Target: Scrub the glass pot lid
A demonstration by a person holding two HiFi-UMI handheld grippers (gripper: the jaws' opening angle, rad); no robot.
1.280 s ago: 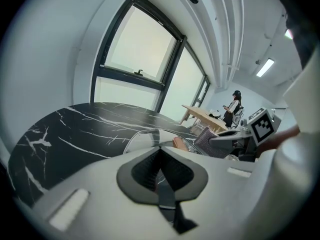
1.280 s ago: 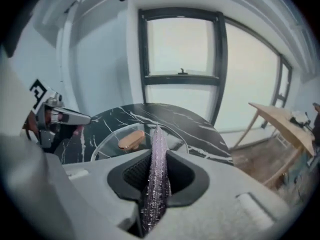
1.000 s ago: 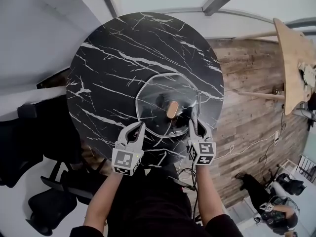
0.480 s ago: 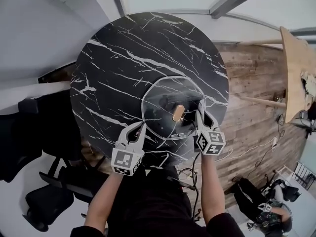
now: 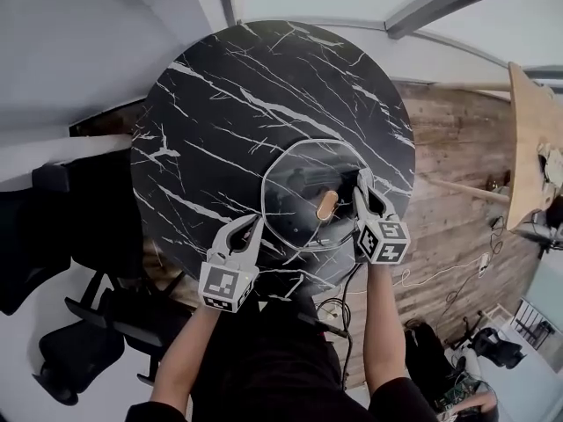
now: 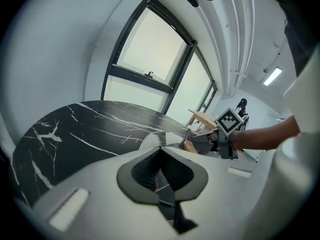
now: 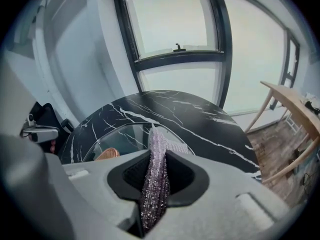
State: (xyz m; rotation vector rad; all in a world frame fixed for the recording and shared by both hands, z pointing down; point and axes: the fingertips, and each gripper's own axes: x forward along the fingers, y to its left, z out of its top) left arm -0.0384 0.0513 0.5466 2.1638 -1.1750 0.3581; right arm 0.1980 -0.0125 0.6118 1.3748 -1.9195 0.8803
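The glass pot lid (image 5: 295, 178) lies flat on the near right part of the round black marble desk (image 5: 220, 95), its wooden knob (image 5: 326, 205) on top. The right gripper (image 5: 361, 183) is at the lid's right rim, its jaws clenched on a glittery lilac scrubbing pad (image 7: 156, 179). The left gripper (image 5: 249, 227) sits at the lid's near left rim with its jaws drawn together. Whether they pinch the rim cannot be told.

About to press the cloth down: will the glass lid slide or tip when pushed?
Probably slides: the glass lid lies on a smooth marble table. Knob up, rim down, it seems unlikely to tip. Being glass, it is probably heavy for its size and breakable.
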